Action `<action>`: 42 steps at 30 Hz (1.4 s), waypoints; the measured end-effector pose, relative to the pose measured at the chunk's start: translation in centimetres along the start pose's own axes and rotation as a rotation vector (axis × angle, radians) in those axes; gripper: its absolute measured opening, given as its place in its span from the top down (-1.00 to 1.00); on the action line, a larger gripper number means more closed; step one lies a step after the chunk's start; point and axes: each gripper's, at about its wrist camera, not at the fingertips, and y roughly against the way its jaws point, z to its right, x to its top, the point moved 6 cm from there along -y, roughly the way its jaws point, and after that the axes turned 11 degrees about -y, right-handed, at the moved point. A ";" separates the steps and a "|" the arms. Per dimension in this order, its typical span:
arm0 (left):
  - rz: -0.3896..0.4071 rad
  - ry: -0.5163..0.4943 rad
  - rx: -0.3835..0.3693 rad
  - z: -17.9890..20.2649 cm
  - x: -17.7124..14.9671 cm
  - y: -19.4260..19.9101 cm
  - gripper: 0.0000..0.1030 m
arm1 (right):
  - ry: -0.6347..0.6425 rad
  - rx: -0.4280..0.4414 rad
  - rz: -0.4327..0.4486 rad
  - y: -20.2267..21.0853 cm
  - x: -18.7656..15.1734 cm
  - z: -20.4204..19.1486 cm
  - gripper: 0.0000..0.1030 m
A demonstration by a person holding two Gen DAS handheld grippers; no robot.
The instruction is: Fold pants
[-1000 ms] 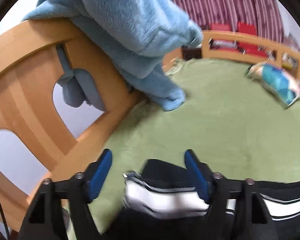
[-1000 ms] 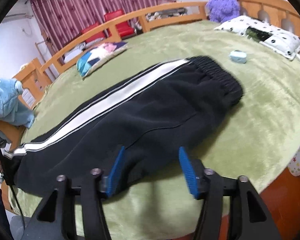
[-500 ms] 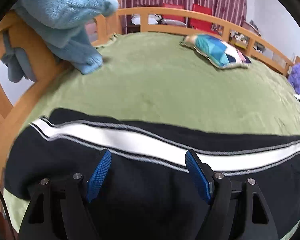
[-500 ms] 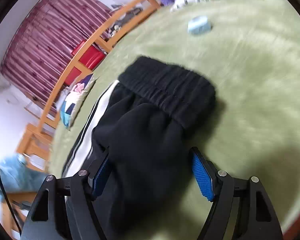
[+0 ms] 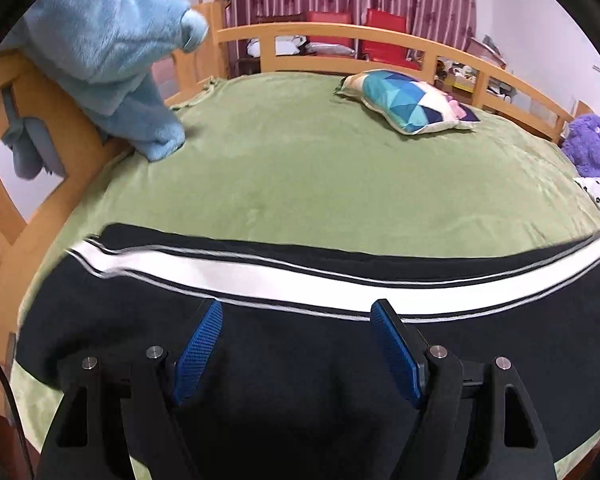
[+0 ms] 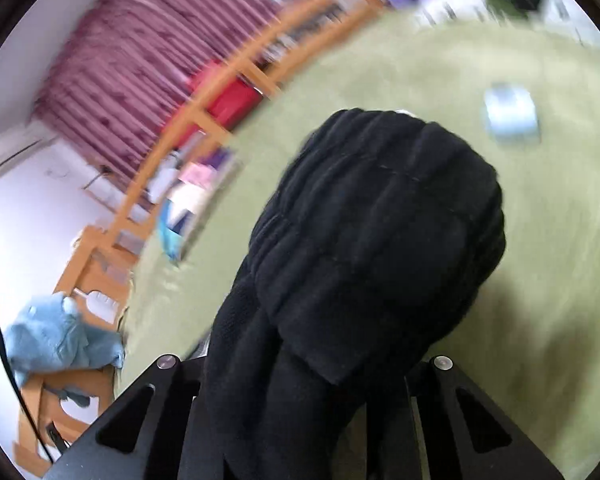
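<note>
Black pants (image 5: 300, 360) spread across the green bed (image 5: 320, 184), under the wide-open left gripper (image 5: 296, 348). Waistband bunched in the closing right gripper (image 6: 300, 392), lifted since a second ago.

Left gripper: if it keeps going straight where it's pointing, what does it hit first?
Probably the black pants: the open left gripper points down at the fabric just below the white stripe. Gap to cloth unclear.

Left gripper (image 5: 296, 350) black, blue textured pads (image 5: 198, 350), silver screws; right gripper (image 6: 300, 400) black, silver screws
</note>
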 end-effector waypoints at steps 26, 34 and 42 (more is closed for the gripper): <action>-0.013 0.091 -0.060 -15.8 -1.2 -4.2 -0.40 | 0.158 -0.423 0.028 6.1 -13.8 3.0 -0.07; -0.220 -0.005 -0.080 -15.2 -0.5 -12.8 0.73 | 0.312 -0.417 -0.026 4.7 -18.6 -2.5 -0.07; -0.053 0.011 -0.062 -16.7 3.4 -12.2 0.55 | 0.341 -0.443 0.004 5.3 -19.2 -3.6 -0.07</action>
